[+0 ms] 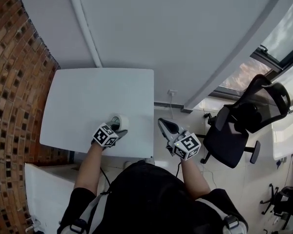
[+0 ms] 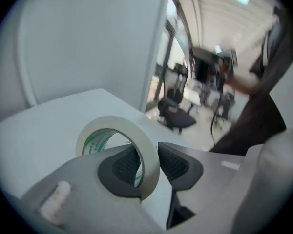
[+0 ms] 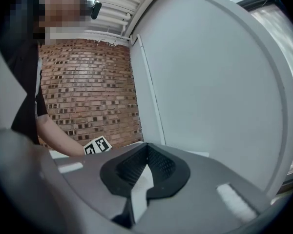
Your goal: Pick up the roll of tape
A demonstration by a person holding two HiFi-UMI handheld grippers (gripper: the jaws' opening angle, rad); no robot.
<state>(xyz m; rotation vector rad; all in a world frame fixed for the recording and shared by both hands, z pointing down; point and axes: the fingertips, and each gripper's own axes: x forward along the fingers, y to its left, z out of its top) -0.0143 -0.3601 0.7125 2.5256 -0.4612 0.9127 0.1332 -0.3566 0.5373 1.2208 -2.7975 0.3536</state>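
The roll of tape (image 1: pixel 120 121), pale cream with green print inside its core, is at the near edge of the white table (image 1: pixel 83 96). My left gripper (image 1: pixel 115 128) is shut on it. In the left gripper view one pad (image 2: pixel 124 167) sits inside the ring and the other outside, pinching the band of the roll of tape (image 2: pixel 118 121), which stands upright above the table (image 2: pixel 44 126). My right gripper (image 1: pixel 163 125) hangs off the table's right side, pointing away from me. In the right gripper view the right gripper (image 3: pixel 147 147) has its tips together with nothing between them.
A brick wall (image 1: pixel 10 82) runs along the left of the table. A black office chair (image 1: pixel 244 126) stands to the right, beside windows. A white panel wall (image 1: pixel 176 33) rises behind the table. A wall socket (image 1: pixel 172 92) sits low by the table's right edge.
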